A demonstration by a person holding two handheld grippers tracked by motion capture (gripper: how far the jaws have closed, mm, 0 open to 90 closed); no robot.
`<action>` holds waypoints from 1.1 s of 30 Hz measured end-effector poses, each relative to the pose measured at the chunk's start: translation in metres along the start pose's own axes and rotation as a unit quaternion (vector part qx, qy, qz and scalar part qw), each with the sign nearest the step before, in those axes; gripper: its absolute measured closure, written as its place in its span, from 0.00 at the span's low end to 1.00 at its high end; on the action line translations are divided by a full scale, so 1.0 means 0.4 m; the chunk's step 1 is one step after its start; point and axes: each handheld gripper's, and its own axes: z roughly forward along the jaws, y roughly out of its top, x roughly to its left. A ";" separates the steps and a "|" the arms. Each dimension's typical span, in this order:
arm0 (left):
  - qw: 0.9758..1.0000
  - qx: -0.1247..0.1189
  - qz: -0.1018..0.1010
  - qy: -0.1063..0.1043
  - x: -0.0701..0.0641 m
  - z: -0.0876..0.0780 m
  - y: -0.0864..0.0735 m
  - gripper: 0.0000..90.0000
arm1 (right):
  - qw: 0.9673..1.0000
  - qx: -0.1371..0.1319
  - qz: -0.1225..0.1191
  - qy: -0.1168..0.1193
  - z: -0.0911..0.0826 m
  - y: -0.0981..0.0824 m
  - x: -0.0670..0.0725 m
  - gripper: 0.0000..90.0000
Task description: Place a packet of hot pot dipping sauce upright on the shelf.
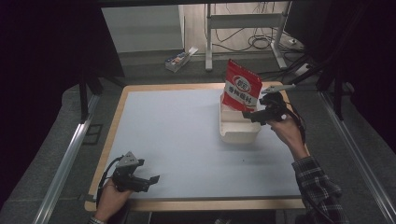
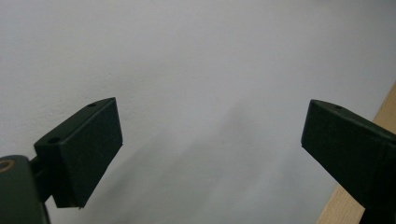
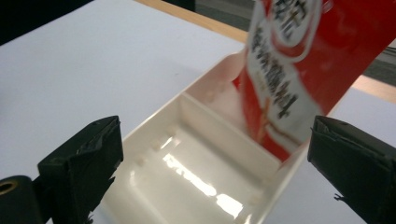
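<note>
Your left gripper (image 1: 148, 180) sits low at the near left corner of the pale grey table top (image 1: 177, 140), jaws spread wide with nothing between them; in the left gripper view both black jaws frame bare surface and a sliver of the wooden table edge (image 2: 380, 121). Leave it parked there, well apart from the work. Moving right, the white plastic divided tray (image 1: 238, 128) stands near the far right of the table, and the red printed snack packet (image 1: 241, 85) rests upright and tilted in its far compartment, leaning on the wall. Your right gripper (image 1: 252, 115) hovers just beside the tray's right rim, its jaws spread too and pinching nothing, the packet between and beyond them. Judging by this, draw back gently and straight, so neither jaw brushes the packet or nudges the tray.
</note>
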 end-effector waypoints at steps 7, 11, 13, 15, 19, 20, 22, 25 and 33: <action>1.000 0.001 0.002 0.001 -0.001 0.000 0.000 0.06 | 1.000 -0.006 0.003 0.010 -0.033 -0.044 0.041 0.02; 1.000 0.001 0.002 0.001 -0.002 0.001 0.000 0.06 | 1.000 -0.006 0.001 0.016 -0.053 -0.069 0.062 0.02; 1.000 0.001 0.003 0.001 -0.002 0.001 0.000 0.06 | 1.000 -0.006 0.000 0.017 -0.057 -0.075 0.067 0.02; 1.000 0.002 0.002 0.001 -0.003 0.001 0.000 0.06 | 1.000 -0.004 -0.002 0.018 -0.069 -0.097 0.084 0.02; 1.000 0.003 0.003 0.001 -0.004 0.001 0.000 0.06 | 1.000 -0.002 -0.003 0.018 -0.080 -0.118 0.098 0.02; 1.000 0.003 0.003 0.002 -0.004 0.001 0.000 0.06 | 1.000 -0.002 -0.002 0.019 -0.084 -0.125 0.102 0.02; 1.000 0.003 0.004 0.002 -0.004 0.001 0.000 0.06 | 1.000 0.002 0.000 0.021 -0.093 -0.148 0.113 0.02; 1.000 0.004 0.005 0.003 -0.005 0.001 0.001 0.06 | 1.000 0.003 0.001 0.023 -0.098 -0.164 0.120 0.02; 1.000 0.003 0.008 0.003 -0.007 0.002 0.001 0.06 | 1.000 0.005 -0.008 0.016 -0.127 -0.227 0.146 0.01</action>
